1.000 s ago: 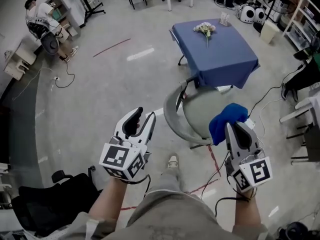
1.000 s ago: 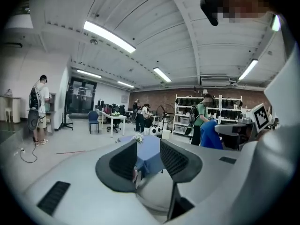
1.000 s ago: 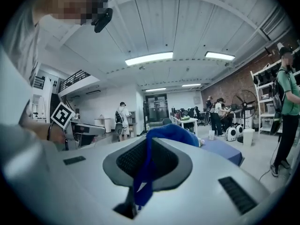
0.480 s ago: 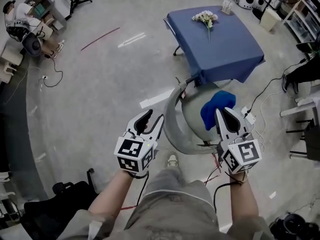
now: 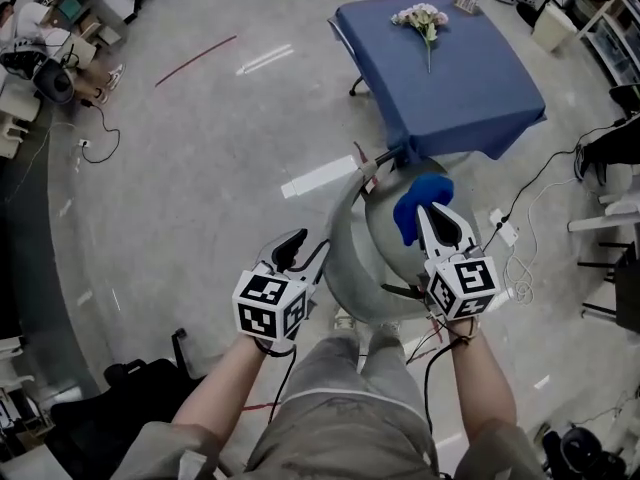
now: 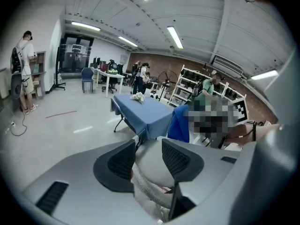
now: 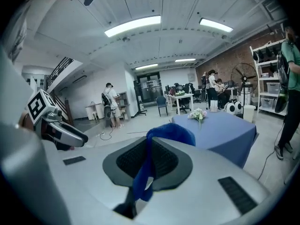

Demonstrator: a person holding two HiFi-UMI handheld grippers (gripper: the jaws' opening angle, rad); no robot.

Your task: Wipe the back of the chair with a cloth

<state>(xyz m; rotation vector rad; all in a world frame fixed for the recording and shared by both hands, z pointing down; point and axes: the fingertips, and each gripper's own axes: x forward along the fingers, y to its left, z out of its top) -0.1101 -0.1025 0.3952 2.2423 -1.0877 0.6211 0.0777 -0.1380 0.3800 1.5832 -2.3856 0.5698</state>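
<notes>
Looking steeply down from head height, we see our own legs, both forearms and a hand-held gripper in each hand, above a grey chair [image 5: 348, 264] on a pale concrete floor [image 5: 200, 168]. The chair's curved back faces us, with its round seat [image 5: 385, 230] beyond it.

Our right gripper [image 5: 432, 218] hangs over the seat, just past the right end of the chair's back. Its jaws are clamped on a bright blue cloth [image 5: 415, 193], which bunches up past the fingertips. In the right gripper view the cloth [image 7: 169, 132] sticks up between the dark pads of that gripper [image 7: 149, 146], and a strip of it trails down the narrow slit between them.

Our left gripper [image 5: 307, 249] sits at the left end of the chair's back, its tips close to the rim; we cannot tell whether they touch it. In the left gripper view the jaws of that gripper [image 6: 147, 146] stand wide and are opening. The chair's grey back and seat show through the gap, and neither pad presses on anything.

Beyond the chair stands a table under a blue tablecloth [image 5: 460, 78], with a small bunch of pale flowers [image 5: 422, 16] lying on it. A red line [image 5: 195, 60] marks the floor to the left. White cables and a power strip [image 5: 503, 231] lie on the floor to the right of the chair.
</notes>
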